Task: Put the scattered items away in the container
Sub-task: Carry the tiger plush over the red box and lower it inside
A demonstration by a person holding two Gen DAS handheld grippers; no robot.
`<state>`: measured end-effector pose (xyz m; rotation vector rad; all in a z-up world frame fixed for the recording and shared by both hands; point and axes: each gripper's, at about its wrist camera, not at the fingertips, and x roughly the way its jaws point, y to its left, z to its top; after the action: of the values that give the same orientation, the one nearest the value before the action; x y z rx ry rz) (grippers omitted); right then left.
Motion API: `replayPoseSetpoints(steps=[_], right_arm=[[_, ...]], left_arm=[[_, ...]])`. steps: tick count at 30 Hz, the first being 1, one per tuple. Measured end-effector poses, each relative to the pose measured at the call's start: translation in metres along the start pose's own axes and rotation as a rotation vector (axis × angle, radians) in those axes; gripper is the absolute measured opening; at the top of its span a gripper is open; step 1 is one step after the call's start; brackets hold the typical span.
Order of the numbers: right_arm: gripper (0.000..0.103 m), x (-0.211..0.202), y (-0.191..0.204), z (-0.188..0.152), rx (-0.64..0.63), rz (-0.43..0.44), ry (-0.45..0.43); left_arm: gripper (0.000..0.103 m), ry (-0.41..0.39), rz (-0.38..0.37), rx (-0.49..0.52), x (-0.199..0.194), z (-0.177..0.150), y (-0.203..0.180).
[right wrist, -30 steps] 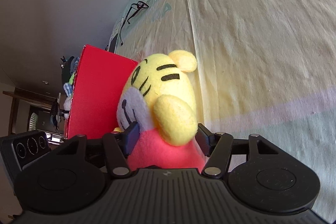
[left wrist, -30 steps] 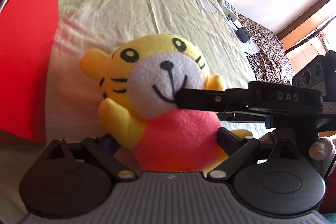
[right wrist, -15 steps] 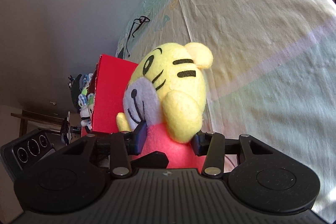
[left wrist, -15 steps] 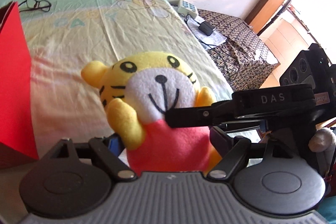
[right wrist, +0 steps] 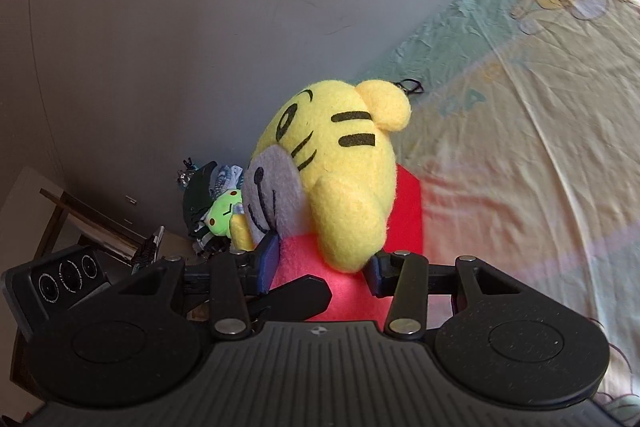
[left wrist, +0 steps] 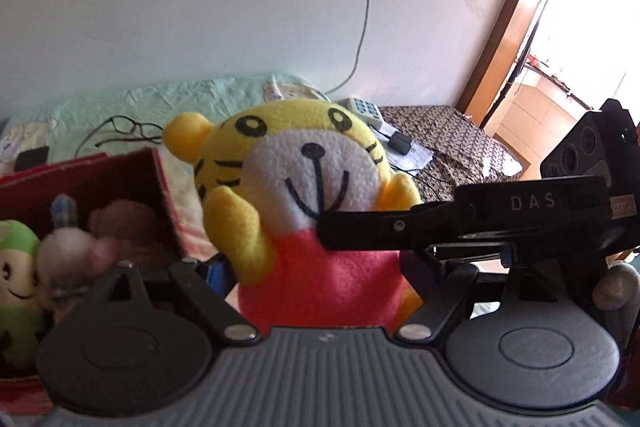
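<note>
A yellow tiger plush [left wrist: 312, 187] with a red body hangs above the bed, upright, held from two sides. My left gripper [left wrist: 316, 269] is shut on its red lower body. From the right, a finger of my right gripper [left wrist: 400, 227] crosses its chest. In the right wrist view the tiger plush [right wrist: 340, 163] shows in profile, and my right gripper [right wrist: 320, 267] is shut on its red body. The red box [left wrist: 160, 187] stands just left of the plush and holds a green plush [left wrist: 16, 267] and other soft toys. That red box [right wrist: 408, 211] sits right behind the tiger.
Glasses [left wrist: 128, 127] and a dark phone [left wrist: 32, 159] lie on the pale bed sheet [right wrist: 520, 147] behind the box. A white keypad device [left wrist: 362, 109] and chargers rest on a patterned cloth [left wrist: 440, 131] at right. A doorway [left wrist: 580, 27] opens at far right.
Both grippers have risen together with the tiger plush, lifting it off the sheet. The red box's inside and its toys have come into view at left.
</note>
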<state>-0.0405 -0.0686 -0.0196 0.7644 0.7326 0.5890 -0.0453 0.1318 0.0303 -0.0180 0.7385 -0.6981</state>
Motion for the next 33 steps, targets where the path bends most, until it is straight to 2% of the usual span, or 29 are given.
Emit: replayPoseSetpoints(steps=[4,7,14,19,28,33], right_arm=[[0.046,0.032,0.025,-0.001,-0.049,0.021,-0.028],[0.046,0.06,0.033,-0.005,-0.047,0.019,-0.032],[0.047,0.103,0.035,-0.019,0.014,0.0,0.012],[0.047,0.124,0.033,-0.025,0.052,-0.044,0.052],[0.047,0.15,0.044,-0.032,-0.033,-0.127,0.127],[0.047,0.161,0.039,-0.033,-0.018,-0.113,0.161]], left_arm=[[0.082,-0.056,0.03,0.004,-0.027,0.008,0.037],[0.082,-0.061,0.057,0.02,-0.038,0.012,0.063],[0.082,-0.008,0.1,0.009,-0.038,0.006,0.112],[0.082,0.036,0.094,-0.02,-0.027,-0.003,0.14],[0.082,0.074,0.073,-0.084,-0.015,-0.022,0.171],[0.082,0.087,0.062,-0.128,-0.013,-0.031,0.186]])
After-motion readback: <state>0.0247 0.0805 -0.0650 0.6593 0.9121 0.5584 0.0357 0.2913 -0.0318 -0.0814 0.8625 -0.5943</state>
